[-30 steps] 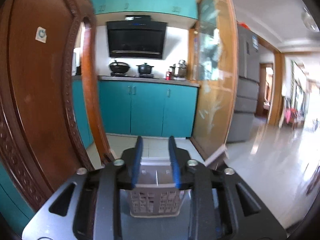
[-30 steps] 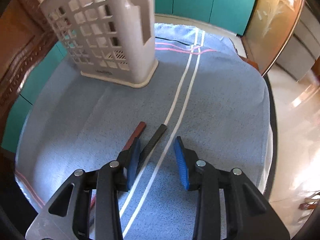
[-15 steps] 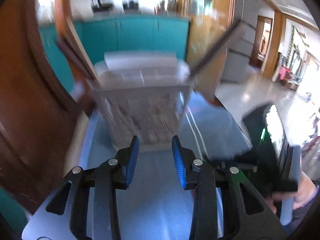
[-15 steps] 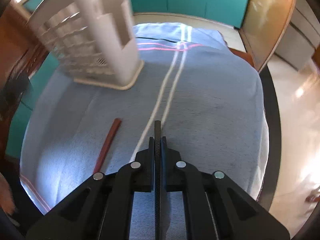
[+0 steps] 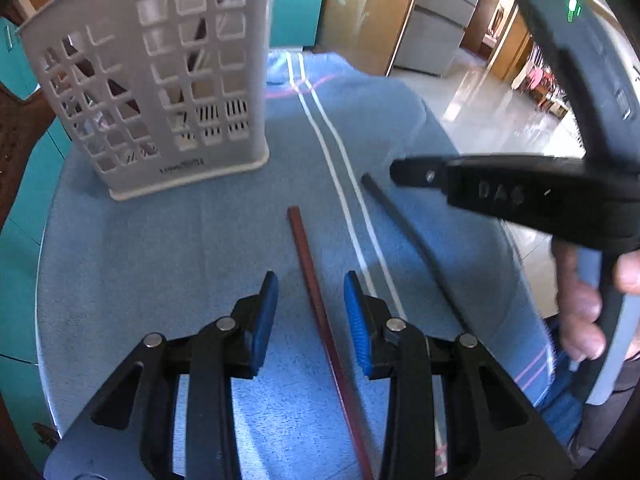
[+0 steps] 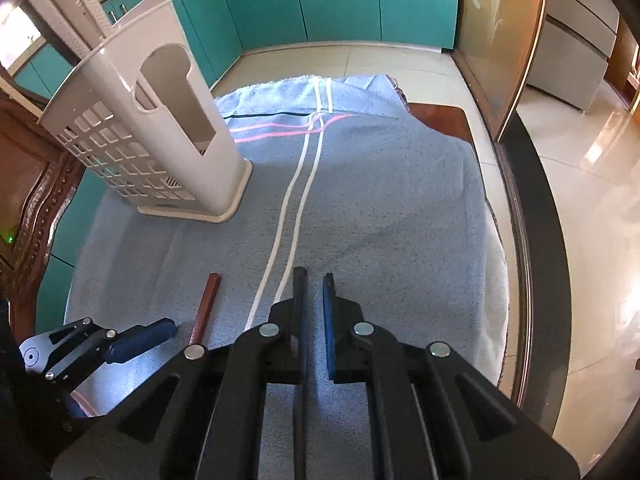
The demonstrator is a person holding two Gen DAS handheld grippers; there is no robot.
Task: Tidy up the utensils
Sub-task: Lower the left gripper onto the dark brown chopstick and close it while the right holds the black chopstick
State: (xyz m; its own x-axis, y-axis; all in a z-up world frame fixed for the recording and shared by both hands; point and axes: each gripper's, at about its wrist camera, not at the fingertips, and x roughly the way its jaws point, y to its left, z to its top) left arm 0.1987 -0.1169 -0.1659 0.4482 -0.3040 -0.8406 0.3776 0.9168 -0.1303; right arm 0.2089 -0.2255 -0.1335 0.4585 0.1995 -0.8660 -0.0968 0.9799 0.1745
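Since the earlier frames, the left claw (image 5: 310, 304) is seen lowered from a raised, kitchen-facing aim to the desk, and the right claw (image 6: 314, 296), which was clamped on the black chopstick, is seen parted again.

Left claw: fingers spread wide and holding nothing. The red-brown chopstick (image 5: 320, 312) is observed lying flat on the blue towel (image 5: 160, 260), running lengthwise between the blue pads (image 5: 266, 312), nearer the right pad; contact with either pad cannot be confirmed.

Right claw: a narrow gap is noted between the fingers. The black chopstick (image 6: 300, 292) is seen lying against the left finger, apart from the right finger. In the left wrist view the same black chopstick (image 5: 412, 236) is seen slanting beneath the right claw (image 5: 404, 172), beyond the towel's two white stripes.

The grey utensil basket (image 5: 160, 92) is recorded upright on the towel, at the far left, well apart from both chopsticks. Dark sticks are visible through its lattice.
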